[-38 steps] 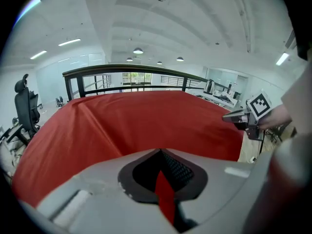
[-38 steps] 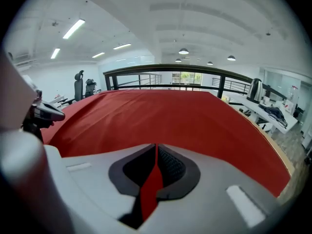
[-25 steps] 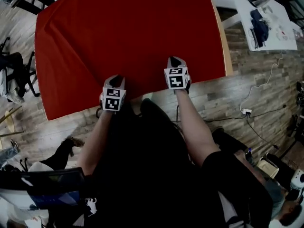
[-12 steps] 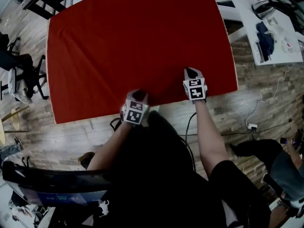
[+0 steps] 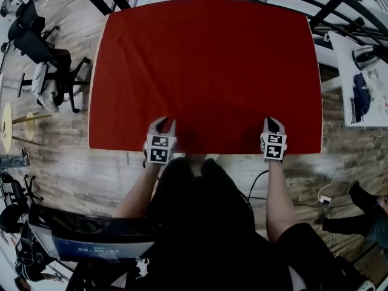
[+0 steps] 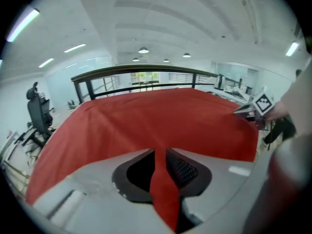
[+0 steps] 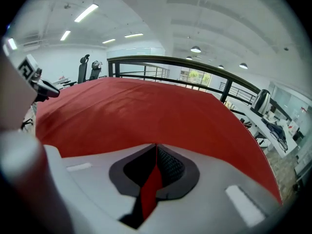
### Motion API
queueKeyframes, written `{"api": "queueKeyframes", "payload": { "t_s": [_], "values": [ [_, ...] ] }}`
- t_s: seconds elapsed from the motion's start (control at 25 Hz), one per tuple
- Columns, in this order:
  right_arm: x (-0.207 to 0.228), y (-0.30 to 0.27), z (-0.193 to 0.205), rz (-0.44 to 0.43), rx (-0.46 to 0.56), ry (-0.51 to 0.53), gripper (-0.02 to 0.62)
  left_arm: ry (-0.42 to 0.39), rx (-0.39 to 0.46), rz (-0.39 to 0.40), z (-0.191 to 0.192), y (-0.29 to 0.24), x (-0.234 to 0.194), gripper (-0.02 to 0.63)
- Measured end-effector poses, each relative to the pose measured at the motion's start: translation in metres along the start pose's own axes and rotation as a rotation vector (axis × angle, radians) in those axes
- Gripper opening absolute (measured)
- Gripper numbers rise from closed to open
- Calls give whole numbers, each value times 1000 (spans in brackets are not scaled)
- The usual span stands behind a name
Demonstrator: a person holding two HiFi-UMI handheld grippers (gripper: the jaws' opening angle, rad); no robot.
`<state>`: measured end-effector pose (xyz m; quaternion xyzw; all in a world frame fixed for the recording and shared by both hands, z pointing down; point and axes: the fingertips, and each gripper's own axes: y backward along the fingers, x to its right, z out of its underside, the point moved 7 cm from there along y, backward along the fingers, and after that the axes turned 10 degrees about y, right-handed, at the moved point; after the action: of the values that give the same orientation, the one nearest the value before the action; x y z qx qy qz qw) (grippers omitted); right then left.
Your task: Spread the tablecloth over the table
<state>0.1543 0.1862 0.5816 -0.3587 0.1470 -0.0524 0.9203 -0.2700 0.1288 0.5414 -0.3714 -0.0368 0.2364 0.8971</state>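
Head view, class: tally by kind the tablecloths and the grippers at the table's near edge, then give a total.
Red tablecloth: 1
Grippers: 2 (left gripper, whose jaws have just been closing with the cloth's edge between them; right gripper, shut on the same edge)
Total: 3

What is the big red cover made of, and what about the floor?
The red tablecloth looks like thin, matte woven cloth: it shows soft creases and pinches into a narrow fold. The floor looks like wood planks, streaky and board-shaped, though it could be a printed look-alike.
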Motion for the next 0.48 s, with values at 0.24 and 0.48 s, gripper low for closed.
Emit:
{"api": "queueKeyframes", "payload": {
  "t_s": [0.24, 0.48],
  "values": [
    [-26, 20, 11, 182, -62, -129, 14, 87, -31, -240, 11, 25, -156, 3],
    [-32, 27, 24, 317, -151, -275, 11, 165, -100, -368, 31, 40, -266, 2]
  ]
}}
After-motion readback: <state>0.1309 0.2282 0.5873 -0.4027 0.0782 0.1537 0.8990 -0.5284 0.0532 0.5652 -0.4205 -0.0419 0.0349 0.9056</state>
